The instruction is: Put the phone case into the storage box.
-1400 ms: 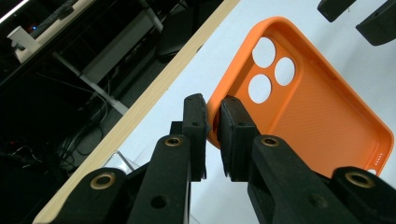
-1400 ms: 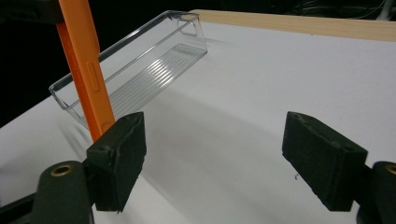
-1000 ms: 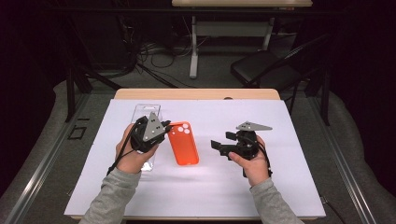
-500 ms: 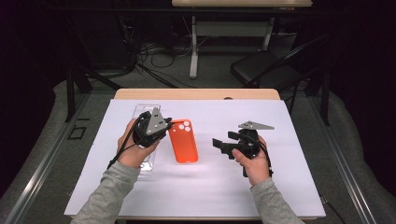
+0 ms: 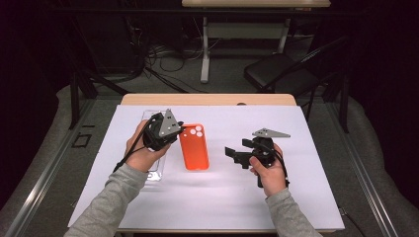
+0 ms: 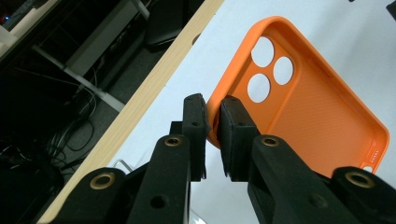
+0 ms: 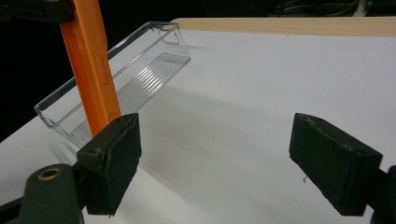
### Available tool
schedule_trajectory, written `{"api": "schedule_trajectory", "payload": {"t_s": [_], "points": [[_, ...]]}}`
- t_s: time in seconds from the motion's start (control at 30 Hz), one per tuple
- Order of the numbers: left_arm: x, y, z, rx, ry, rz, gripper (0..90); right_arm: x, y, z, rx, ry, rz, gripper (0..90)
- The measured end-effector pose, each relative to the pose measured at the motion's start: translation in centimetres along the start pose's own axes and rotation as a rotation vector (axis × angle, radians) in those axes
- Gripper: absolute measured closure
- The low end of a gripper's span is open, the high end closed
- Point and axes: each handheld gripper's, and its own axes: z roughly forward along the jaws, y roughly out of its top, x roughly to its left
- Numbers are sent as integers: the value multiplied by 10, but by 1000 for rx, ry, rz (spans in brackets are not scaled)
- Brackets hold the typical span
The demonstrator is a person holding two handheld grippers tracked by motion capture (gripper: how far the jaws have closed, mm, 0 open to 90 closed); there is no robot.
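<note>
Orange phone case (image 5: pixel 193 147) is hanging just above the white surface (image 5: pixel 306 197), beside a clear tray (image 7: pixel 135 70); the left gripper (image 6: pixel 212 126) is pinching its rim between nearly closed fingers (image 6: pixel 194 121). Right gripper (image 7: pixel 215 158) is hovering nearby, fingers spread wide, holding nothing.

Wearing grey long sleeves (image 5: pixel 116 197) on both forearms. Showing a black left hand-held gripper (image 5: pixel 162 129) topped with a grey three-cornered plate (image 5: pixel 169 123), a black cable (image 5: pixel 129 153) trailing from it. Showing a black right hand-held gripper (image 5: pixel 238 154) with its own grey plate (image 5: pixel 270 133) standing above it. Displaying brass-coloured rivets (image 6: pixel 102 180) and small screw holes on the matte black jaw arms, ending in thick, blocky black pads (image 7: pixel 331 161).
</note>
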Motion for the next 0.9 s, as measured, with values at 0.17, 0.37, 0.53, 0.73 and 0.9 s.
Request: {"api": "schedule_trajectory", "payload": {"t_s": [0.17,0.37,0.53,0.73,0.9], "points": [[5,2,2,32,3,24,818,1,0,0,1,0,-2,164],[11,5,2,56,21,49,818,1,-1,1,8,3,-10,163],[15,7,2,70,39,66,818,1,-1,1,10,3,-12,163],[24,9,2,73,51,73,818,2,-1,1,16,0,-20,163],[31,10,3,61,56,76,818,2,-2,2,21,-5,-28,163]]}}
